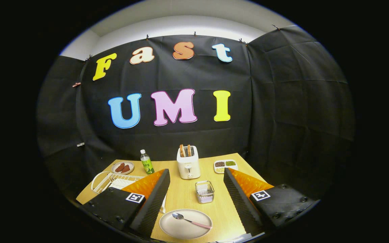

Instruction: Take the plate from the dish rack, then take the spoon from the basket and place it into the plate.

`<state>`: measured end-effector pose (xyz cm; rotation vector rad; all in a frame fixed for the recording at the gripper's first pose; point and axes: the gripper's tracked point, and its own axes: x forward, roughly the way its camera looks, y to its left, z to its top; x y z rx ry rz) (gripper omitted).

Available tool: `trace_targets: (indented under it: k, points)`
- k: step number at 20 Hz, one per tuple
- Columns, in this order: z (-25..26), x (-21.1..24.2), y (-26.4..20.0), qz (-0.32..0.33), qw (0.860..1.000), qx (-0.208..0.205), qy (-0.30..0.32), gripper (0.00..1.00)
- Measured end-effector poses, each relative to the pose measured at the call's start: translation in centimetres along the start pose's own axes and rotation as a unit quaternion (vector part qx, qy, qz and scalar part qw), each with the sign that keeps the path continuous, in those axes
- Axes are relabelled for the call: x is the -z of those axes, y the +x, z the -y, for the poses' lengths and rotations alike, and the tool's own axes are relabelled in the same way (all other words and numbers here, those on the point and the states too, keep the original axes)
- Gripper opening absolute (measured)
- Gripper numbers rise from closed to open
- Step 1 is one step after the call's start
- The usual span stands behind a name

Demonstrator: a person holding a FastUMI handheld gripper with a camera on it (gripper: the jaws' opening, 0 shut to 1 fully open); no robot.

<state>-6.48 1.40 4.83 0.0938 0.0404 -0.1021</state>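
Claw spread wide, nothing between the fingers, hanging above the table at the bottom centre of the frame. Task looks done, judging by the layout: plate flat on the wood, lower centre, between the fingers, w/ the spoon lying across it, bowl toward the left finger, handle out to the plate's right rim. Dish rack lower left, partly behind the left finger. Toaster centre, past the fingers, bread sticking up. Bottle left of the toaster. Wire basket just ahead of the plate, betw. the fingers. Small stuff: divided tray right of the toaster, small dish left of the bottle. Risks now: plate sits close to the near table edge, so a careless dip of the left finger could clip its rim and shove it off. Spoon handle reaches the rim; a bump could tip it out.
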Motion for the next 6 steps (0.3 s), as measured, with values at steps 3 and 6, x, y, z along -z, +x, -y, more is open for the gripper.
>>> trace_targets:
  k: [3,6]
  points:
    - [-0.17,0.25,0.09,-0.003,1.000,0.003,0.008,0.98]
    - [-0.50,0.18,0.42,-0.005,1.000,0.003,0.018,0.98]
